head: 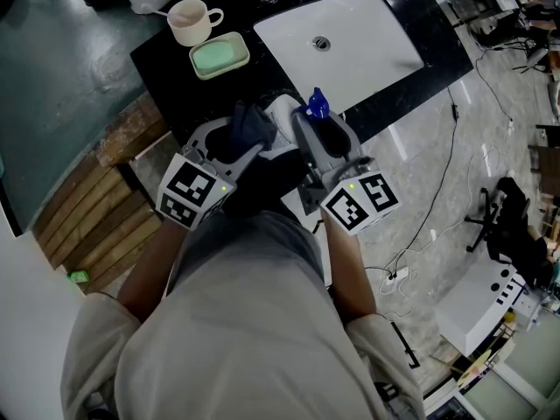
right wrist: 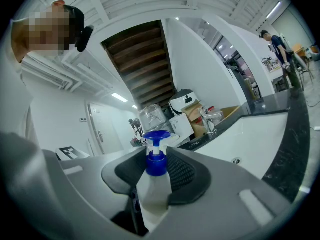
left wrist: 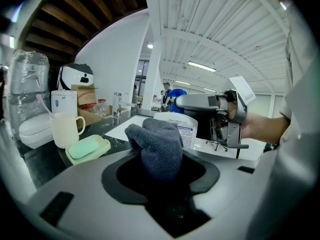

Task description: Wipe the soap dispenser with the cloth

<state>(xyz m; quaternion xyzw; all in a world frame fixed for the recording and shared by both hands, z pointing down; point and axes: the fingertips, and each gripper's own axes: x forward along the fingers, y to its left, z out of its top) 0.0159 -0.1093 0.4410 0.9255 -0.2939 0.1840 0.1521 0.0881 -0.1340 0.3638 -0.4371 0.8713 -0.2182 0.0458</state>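
Two hand-held grippers meet over the near edge of a black counter [head: 171,81], each gripped by one of the person's hands. The left gripper [left wrist: 161,171] has its jaws closed on a dark grey cloth [left wrist: 156,143], which bulges out past them as a rounded wad. The right gripper [right wrist: 152,194] clamps the soap dispenser [right wrist: 154,189] by its white body, one jaw on each side. The bottle stands upright, with its blue pump head [right wrist: 156,156] rising clear above the jaws.

In the head view the cloth sits just left of the dispenser's white body, both of them between the two marker cubes. In the left gripper view the wad overlaps the labelled side of the bottle, but whether the two actually touch cannot be told.

Farther along the counter, a white sink basin [head: 367,38] lies to the right, with a round drain near its far side. Left of the basin, a pale green soap dish [head: 199,70] holds a green bar. A cream mug [head: 188,22] stands just beyond the dish.
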